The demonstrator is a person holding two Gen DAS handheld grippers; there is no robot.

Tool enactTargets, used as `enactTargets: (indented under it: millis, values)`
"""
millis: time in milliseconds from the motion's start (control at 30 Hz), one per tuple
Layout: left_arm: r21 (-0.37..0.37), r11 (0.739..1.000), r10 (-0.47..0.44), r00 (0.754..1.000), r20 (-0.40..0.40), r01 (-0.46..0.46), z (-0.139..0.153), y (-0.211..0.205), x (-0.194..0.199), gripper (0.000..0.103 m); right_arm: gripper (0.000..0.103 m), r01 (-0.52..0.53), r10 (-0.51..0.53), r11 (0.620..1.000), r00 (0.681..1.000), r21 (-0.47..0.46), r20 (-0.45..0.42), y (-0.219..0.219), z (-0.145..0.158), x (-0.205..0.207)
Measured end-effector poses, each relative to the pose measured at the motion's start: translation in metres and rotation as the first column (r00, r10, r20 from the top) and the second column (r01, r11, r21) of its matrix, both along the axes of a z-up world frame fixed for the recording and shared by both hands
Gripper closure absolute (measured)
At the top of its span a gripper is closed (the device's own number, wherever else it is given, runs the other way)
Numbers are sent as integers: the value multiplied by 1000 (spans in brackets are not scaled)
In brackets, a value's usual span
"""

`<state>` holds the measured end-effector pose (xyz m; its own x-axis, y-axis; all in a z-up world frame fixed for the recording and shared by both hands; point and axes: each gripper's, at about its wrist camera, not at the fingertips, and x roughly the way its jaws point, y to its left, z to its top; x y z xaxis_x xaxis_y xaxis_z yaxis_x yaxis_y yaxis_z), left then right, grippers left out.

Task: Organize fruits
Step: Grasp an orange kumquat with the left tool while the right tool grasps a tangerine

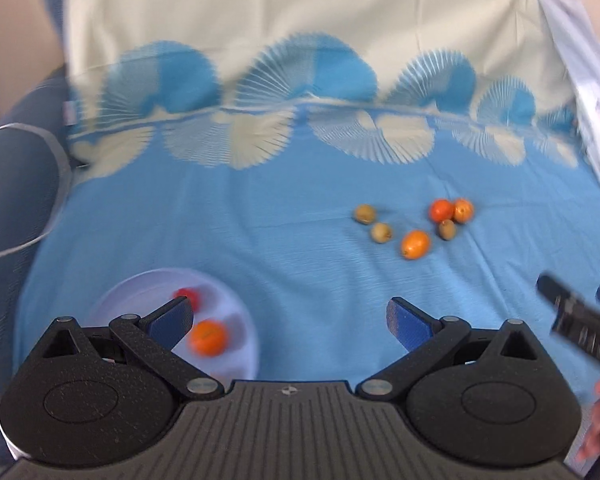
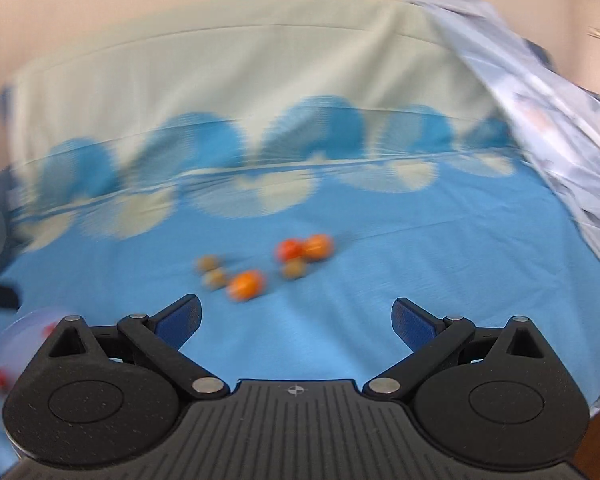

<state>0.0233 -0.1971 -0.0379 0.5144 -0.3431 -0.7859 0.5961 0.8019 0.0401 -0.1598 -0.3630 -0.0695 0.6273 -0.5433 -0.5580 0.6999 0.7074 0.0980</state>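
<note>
Several small fruits lie loose on the blue cloth: an orange one [image 1: 415, 244], a red-orange one [image 1: 441, 210] touching another orange one [image 1: 463, 210], and three brownish-green ones [image 1: 365, 213]. In the right wrist view the same cluster [image 2: 246, 285] is blurred, ahead of my right gripper [image 2: 296, 320], which is open and empty. My left gripper [image 1: 290, 318] is open and empty too, with its left finger over a white divided plate [image 1: 140, 288]. The plate holds an orange fruit [image 1: 208, 337] and a red one [image 1: 188, 295].
A blue and cream patterned cloth [image 1: 260, 208] covers the surface and rises at the back. A dark blue cushion [image 1: 16, 184] sits at the left, pale crumpled fabric [image 2: 560, 128] at the right. The other gripper [image 1: 580, 328] and a hand show at the left wrist view's right edge.
</note>
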Motion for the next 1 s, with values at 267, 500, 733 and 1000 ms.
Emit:
enactTargets:
  millis: [267,500,733,1000]
  values:
    - [54,992,-108,990,-86,113,-71,-119,39,0,2,35,-29,997,995,73,-93,-130,-78,79]
    - [94,977,-180,977,-114,191,-117,-179,61,0,2,-93,102,992,987,83,-124,-169,-123,140]
    - [58,984,-158,973,-169,170,-136,-195,79,0,1,-140,137,990,984,-19,-113,-169,-136,157]
    - [-30,983,-181,954,-238,179,-132,-194,77,60,49,-166,157,984,979,-62,-126,-161,-136,157]
